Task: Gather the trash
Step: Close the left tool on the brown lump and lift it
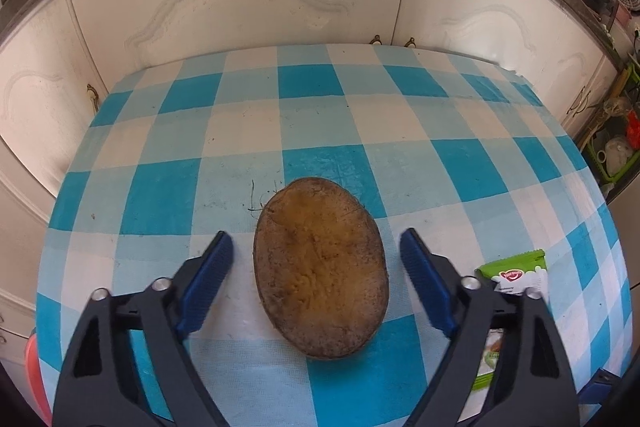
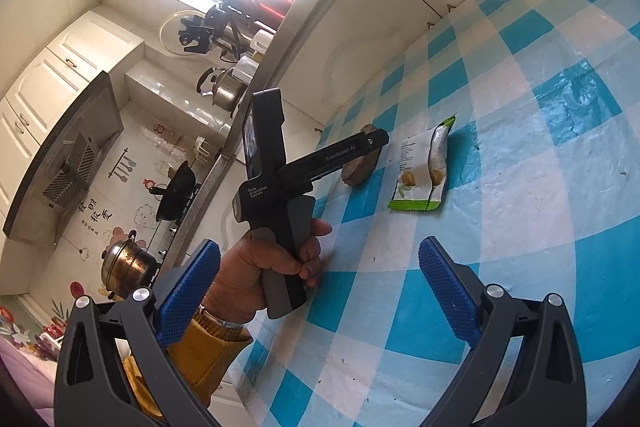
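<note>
1. On the checked tablecloth (image 1: 320, 131), near its middle, a brown husk-like half shell (image 1: 322, 267) lay between the left gripper (image 1: 316, 279)'s open pads, untouched.
2. It looked light, stiff and rough; gripping across its narrow sides seemed safest.
3. A green snack wrapper (image 2: 424, 171) lay just beside it.
4. The right gripper (image 2: 320, 295) stood open, empty; the cloth around offered room.

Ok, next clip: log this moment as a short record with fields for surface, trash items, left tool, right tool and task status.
surface: checked blue and white tablecloth
trash items: brown coconut shell half, lying cut side up; green snack wrapper beside it
left tool: straddles the shell, pads clear of it on both sides
right tool: open, empty, held back from both items
left hand: grips the left tool's handle
task status: nothing lifted yet
</note>
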Available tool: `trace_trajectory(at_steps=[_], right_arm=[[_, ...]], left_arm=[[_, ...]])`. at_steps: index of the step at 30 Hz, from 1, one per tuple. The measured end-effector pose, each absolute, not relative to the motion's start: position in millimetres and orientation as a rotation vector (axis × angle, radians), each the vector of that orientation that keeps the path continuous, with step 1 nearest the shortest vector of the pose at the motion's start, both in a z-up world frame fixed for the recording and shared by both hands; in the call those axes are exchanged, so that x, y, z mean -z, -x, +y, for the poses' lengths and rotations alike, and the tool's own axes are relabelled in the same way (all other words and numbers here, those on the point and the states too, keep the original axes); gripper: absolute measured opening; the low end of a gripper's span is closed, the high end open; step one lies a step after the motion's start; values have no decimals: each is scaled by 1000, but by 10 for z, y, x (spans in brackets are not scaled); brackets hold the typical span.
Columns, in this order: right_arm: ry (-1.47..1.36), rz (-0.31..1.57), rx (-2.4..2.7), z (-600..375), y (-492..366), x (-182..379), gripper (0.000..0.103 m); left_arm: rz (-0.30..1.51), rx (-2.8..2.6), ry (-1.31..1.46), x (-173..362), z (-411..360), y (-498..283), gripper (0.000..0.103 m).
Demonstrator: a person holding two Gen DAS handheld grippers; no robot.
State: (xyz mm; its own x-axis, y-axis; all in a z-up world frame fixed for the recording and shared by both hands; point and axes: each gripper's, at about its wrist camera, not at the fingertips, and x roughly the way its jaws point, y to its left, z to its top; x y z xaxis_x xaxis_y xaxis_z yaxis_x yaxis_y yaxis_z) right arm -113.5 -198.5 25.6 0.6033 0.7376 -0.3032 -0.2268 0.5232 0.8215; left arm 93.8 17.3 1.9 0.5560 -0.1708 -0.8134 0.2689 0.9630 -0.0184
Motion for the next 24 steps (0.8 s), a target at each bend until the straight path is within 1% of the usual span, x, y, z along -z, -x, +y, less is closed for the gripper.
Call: trace_trajectory(at_steps=[1,4,8,10,16,24], right_arm=[[-818,710,-634,-1974,1132,-262,98],[-802,724,-621,-1953,1119,-259,98],[-800,750,-605,-1939,1080,-234,98],[-796,752,-597,-1940,1074,-233,98],[-745,801,-546,-1914,996,-212,98],[-534,868,-367,-1892,758,-266,98]], left_arm=[[945,259,-114,-23,170,-938,79],[936,253,-121,-31,171,-926,69],[930,260,-117,-39,175,-913,66],[925,272,-120,-44,166,-900,62],[924,279,-109,-45,180,-893,62],[909,276,-74,-58,247,-869,62]])
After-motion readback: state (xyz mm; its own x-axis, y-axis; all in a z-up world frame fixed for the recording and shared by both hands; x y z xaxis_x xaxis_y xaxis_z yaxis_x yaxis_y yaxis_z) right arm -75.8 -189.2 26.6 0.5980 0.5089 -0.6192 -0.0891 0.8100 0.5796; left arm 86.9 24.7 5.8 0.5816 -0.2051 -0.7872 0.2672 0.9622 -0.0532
